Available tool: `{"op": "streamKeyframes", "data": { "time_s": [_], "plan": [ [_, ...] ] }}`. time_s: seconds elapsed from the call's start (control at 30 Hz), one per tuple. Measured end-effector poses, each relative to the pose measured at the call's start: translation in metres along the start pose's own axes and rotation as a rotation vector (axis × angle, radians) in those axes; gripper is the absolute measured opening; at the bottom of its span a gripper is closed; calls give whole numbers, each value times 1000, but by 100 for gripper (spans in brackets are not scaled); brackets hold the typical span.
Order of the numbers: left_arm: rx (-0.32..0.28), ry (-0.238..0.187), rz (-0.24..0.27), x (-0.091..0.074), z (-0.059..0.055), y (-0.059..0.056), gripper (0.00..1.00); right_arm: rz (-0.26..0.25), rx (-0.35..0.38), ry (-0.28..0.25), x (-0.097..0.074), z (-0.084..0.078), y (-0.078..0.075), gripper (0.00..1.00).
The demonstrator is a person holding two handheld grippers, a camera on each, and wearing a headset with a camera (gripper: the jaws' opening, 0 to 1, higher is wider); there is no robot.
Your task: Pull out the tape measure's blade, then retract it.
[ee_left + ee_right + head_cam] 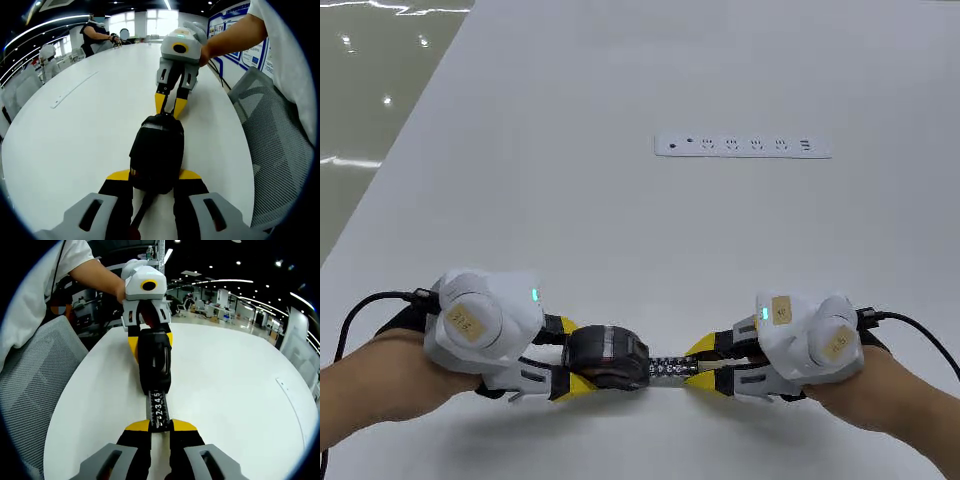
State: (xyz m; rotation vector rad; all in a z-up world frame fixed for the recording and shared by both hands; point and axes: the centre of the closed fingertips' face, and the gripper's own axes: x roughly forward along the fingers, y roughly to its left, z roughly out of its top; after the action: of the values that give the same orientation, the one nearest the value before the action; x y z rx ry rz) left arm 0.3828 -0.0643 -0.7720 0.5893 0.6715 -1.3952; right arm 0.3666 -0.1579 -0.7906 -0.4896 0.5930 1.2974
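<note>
A black tape measure (pixel 607 357) lies on the white table near its front edge. My left gripper (pixel 570 355) is shut on its case (pixel 156 152), yellow tips on either side. A short length of blade (pixel 667 367) with black numerals (pixel 157 409) runs from the case to my right gripper (pixel 702 362), which is shut on the blade's end. The right gripper view has the case (pixel 154 362) ahead with the left gripper (pixel 148 342) clamped behind it. In the left gripper view the right gripper (pixel 169 103) is just beyond the case.
A white power strip (pixel 741 146) lies flat at the middle of the table (pixel 620 200), far from the grippers. The table's left edge meets a glossy green floor (pixel 370 90). A mesh chair (pixel 277 150) stands beside the table. People sit at the far end (pixel 97 35).
</note>
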Motion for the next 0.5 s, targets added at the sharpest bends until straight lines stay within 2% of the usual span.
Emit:
{"op": "streamKeyframes", "data": {
  "time_s": [0.5],
  "plan": [
    [0, 6, 1, 0, 0, 0, 25, -16, 10, 48, -19, -17, -1, 9]
  ]
}}
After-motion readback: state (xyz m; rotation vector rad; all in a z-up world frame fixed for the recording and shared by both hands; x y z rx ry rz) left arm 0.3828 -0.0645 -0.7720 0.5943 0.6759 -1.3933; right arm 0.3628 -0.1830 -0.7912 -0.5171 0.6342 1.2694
